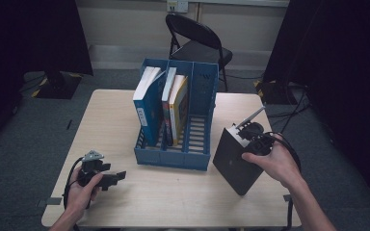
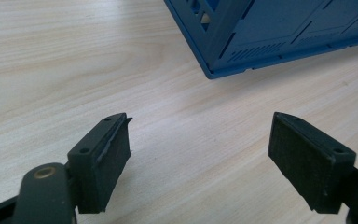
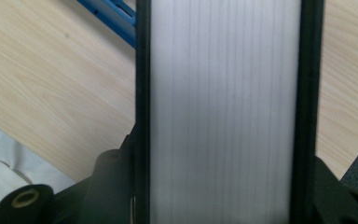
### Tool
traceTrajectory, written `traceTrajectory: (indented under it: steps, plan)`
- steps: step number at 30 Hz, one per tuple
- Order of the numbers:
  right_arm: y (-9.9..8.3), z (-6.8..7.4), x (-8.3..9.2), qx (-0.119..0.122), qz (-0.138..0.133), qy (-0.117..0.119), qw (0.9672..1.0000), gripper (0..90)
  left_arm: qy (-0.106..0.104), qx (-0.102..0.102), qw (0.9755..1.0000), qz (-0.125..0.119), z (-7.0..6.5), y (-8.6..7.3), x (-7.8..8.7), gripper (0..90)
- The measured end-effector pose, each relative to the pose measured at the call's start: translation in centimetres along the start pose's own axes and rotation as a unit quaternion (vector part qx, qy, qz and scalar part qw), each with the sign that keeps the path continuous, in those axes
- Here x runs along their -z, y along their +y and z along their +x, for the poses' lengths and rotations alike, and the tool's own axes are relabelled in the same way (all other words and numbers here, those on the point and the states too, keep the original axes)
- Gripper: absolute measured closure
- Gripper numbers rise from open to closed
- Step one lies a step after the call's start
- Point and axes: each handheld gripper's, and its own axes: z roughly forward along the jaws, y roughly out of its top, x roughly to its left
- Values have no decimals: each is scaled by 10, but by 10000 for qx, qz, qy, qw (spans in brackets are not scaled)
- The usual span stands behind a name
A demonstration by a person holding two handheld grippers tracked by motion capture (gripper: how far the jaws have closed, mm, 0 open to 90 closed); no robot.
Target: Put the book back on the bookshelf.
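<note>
A thick black book (image 1: pixel 235 162) stands tilted on the wooden table (image 1: pixel 115 110), right of a blue file rack (image 1: pixel 173 158). My right gripper (image 1: pixel 253 140) is shut on its top end. In the right gripper view the white page edges (image 3: pixel 221 107) run between the two black covers, and a jaw presses on each cover. The rack holds a blue book (image 1: pixel 147 103) and a yellow one (image 1: pixel 178 103), both upright. My left gripper (image 1: pixel 117 176) rests near the table's front left. It stands open, with bare table between its pads (image 2: pixel 107 154), and the rack's corner (image 2: pixel 270 32) is ahead of it.
A black folding chair (image 1: pixel 197 41) stands beyond the table's far edge. Dark curtains hang at both sides. The rack's rightmost slot (image 1: pixel 200 130) has no book in it. Cables lie on the floor at the right (image 1: pixel 294 103).
</note>
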Motion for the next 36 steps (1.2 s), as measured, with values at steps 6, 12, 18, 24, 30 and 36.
traceTrajectory:
  steps: [6, 12, 18, 24, 30, 36]
  plan:
    - [6, -6, 10, -39, -120, 46, 9999, 536, 17, 20, 10000, 57, 1, 0, -1, 204]
    - [10, -9, 33, -41, -273, -2, 9996, 536, 42, 59, 9999, 75, 1, 0, -2, 204]
    - [12, -7, 53, -53, -396, -48, 9992, 536, 46, 57, 9999, 87, 1, 0, -2, 204]
    - [19, -3, 69, 0, -564, -78, 9984, 536, 57, 52, 9999, 118, 1, 0, -4, 204]
    - [33, 4, 80, 103, -608, -39, 9981, 536, 53, 68, 9999, 108, 2, 0, -4, 204]
    - [52, 11, 85, 115, -666, 61, 9977, 536, 45, 65, 9999, 111, 1, 0, -5, 204]
